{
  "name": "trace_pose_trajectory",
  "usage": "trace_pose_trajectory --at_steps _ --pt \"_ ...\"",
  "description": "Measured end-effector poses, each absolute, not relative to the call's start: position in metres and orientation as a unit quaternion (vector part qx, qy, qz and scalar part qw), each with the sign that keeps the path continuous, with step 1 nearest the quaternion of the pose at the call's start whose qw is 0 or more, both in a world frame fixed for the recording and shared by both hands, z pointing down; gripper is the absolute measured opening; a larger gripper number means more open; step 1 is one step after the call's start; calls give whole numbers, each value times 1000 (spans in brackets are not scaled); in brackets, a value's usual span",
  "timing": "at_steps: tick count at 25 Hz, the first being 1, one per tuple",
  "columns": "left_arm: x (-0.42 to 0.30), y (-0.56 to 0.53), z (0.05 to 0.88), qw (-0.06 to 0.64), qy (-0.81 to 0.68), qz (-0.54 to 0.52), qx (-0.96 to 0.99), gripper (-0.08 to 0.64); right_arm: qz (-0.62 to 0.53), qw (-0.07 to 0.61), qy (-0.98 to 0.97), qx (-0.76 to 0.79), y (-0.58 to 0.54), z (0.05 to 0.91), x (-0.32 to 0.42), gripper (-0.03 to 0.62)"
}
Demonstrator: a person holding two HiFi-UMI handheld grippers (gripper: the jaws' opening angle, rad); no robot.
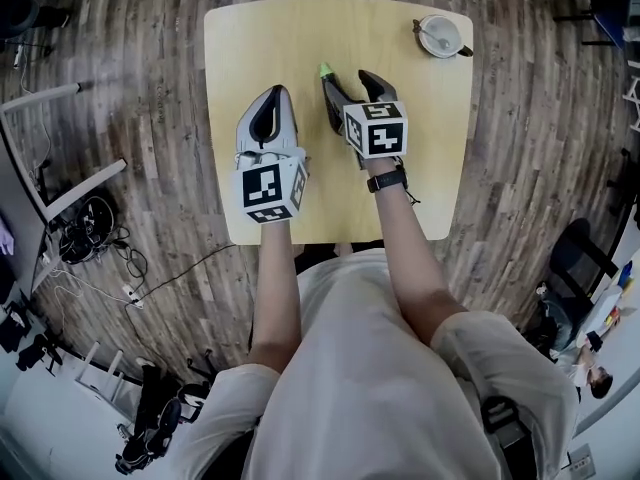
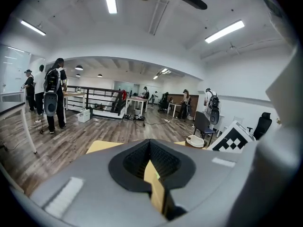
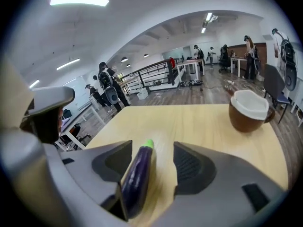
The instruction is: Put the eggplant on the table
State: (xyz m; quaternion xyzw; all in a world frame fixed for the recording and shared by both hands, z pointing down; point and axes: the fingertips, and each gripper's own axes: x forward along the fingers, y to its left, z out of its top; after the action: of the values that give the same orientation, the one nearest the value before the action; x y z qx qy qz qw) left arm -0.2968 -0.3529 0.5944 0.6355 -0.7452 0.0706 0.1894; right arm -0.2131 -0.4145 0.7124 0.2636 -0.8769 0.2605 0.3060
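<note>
A purple eggplant (image 3: 137, 176) with a green stem end (image 1: 325, 71) lies on the wooden table (image 1: 260, 48), pointing away from me. My right gripper (image 1: 348, 81) stands open around it. In the right gripper view (image 3: 154, 152) the eggplant rests against the left jaw, and a strip of bare table separates it from the right jaw. My left gripper (image 1: 273, 98) hovers just left of the right one, over the middle of the table. Its jaws meet at the tips with nothing between them in the left gripper view (image 2: 149, 144).
A brown cup with a white inside (image 1: 438, 36) stands at the table's far right corner, also visible as a cup (image 3: 247, 110) beyond the right jaw. Wooden floor surrounds the table; cables and gear lie at the left. Several people stand far off in the room.
</note>
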Motion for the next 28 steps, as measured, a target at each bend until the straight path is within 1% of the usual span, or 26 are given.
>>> trace_pose_trajectory --at_steps 4,10,12,28 --pt "-297 -347 571 174 -744 70 642 8 244 283 -886 274 -412 677 -207 249" --pt "-284 -338 535 144 -741 62 653 8 213 245 -897 300 -406 625 -177 243" --pt "-280 -330 524 136 -741 59 655 8 204 232 -900 308 -401 608 -168 204" --pt "-243 -268 430 51 -729 30 682 8 101 121 -915 371 -356 477 -88 78"
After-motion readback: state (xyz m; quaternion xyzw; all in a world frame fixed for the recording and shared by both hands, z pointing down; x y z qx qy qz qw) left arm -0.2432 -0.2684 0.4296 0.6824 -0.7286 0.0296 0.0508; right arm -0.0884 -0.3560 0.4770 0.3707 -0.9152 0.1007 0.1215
